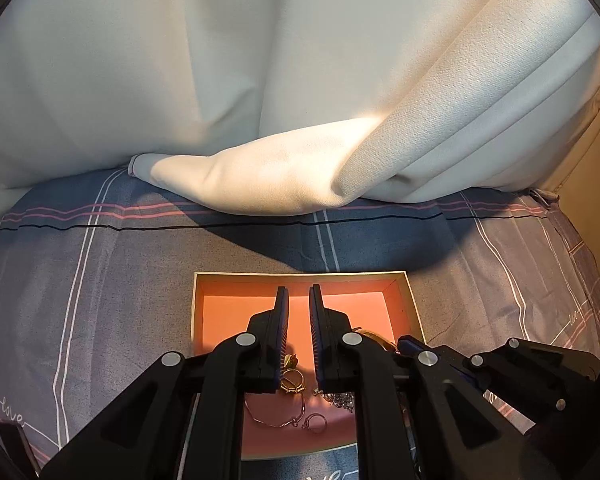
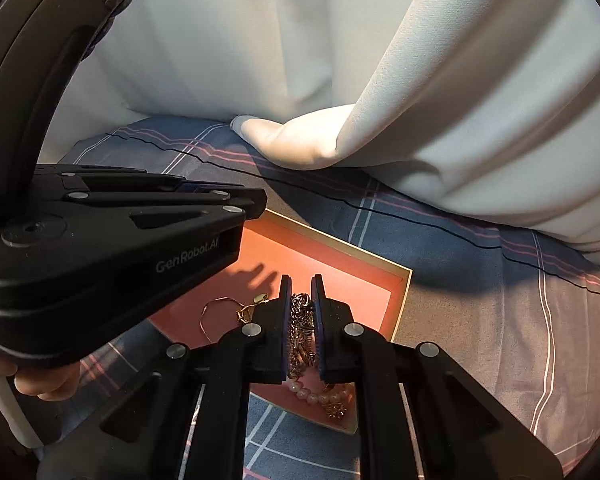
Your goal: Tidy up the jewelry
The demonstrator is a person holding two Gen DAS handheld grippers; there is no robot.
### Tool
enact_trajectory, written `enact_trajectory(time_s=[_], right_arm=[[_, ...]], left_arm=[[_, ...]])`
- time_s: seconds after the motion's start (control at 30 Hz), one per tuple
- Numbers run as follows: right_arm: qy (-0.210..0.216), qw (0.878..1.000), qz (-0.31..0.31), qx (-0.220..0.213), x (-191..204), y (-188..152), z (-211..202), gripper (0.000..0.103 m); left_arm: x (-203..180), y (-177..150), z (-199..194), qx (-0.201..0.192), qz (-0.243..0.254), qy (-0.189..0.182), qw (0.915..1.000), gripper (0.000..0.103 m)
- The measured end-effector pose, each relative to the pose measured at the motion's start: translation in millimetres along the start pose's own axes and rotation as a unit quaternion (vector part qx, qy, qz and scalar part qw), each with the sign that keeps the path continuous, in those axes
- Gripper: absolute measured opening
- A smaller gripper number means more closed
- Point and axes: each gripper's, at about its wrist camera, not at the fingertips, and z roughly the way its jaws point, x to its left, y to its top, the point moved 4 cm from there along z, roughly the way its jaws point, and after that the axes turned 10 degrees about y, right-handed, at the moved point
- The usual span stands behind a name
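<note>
A shallow box (image 1: pixel 300 275) with a salmon lining and a cream rim lies on the bed sheet. Inside it are gold rings (image 1: pixel 292 380), a thin chain (image 1: pixel 276 420) and a silvery chain (image 1: pixel 340 398). My left gripper (image 1: pixel 299 292) hovers over the box, shut, nothing between its pads. The right gripper (image 1: pixel 406 344) reaches in beside it from the right. In the right wrist view my right gripper (image 2: pixel 302 280) is shut above a coiled chain (image 2: pixel 302 320), which shows through the narrow gap. A pearl bracelet (image 2: pixel 312 394) lies below it. The left gripper (image 2: pixel 256 200) crosses the box (image 2: pixel 404 300) from the left.
A pale curtain (image 1: pixel 300 80) hangs down onto the far side of the plaid sheet (image 1: pixel 100 280). A thin black cable (image 1: pixel 220 226) runs across the sheet behind the box. A hand (image 2: pixel 48 380) grips the left tool's handle.
</note>
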Motion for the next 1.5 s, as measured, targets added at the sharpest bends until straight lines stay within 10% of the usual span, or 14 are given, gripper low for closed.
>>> enact_trajectory(time_s=[0.33, 0.37, 0.43, 0.63, 1.03, 1.5], right_arm=[[0.009, 1.000, 0.010, 0.010, 3.6, -10.6, 6.5, 0.014], [0.010, 1.000, 0.012, 0.014, 3.6, -11.3, 7.2, 0.024], [-0.023, 1.000, 0.006, 0.004, 4.6, -12.0, 3.4, 0.093], [-0.041, 0.999, -0.013, -0.016, 13.5, -15.4, -10.3, 0.097], [-0.126, 0.967, -0.069, -0.211, 85.7, -101.7, -129.7, 0.097], [-0.144, 0.941, -0.010, -0.305, 106.6, -148.6, -217.8, 0.097]], left_arm=[[-2.3, -1.6, -2.1, 0.005, 0.006, 0.008, 0.9999, 0.016], [-2.3, -2.4, -2.1, 0.010, 0.006, 0.013, 0.9999, 0.026], [1.0, -4.0, -3.3, 0.013, -0.001, 0.031, 0.9994, 0.087], [7.4, -12.7, -23.7, 0.003, -0.010, 0.047, 0.9989, 0.088], [1.3, -111.4, -199.6, -0.250, 0.036, 0.069, 0.9652, 0.097], [-3.5, -162.3, -265.1, -0.275, 0.004, 0.056, 0.9598, 0.097]])
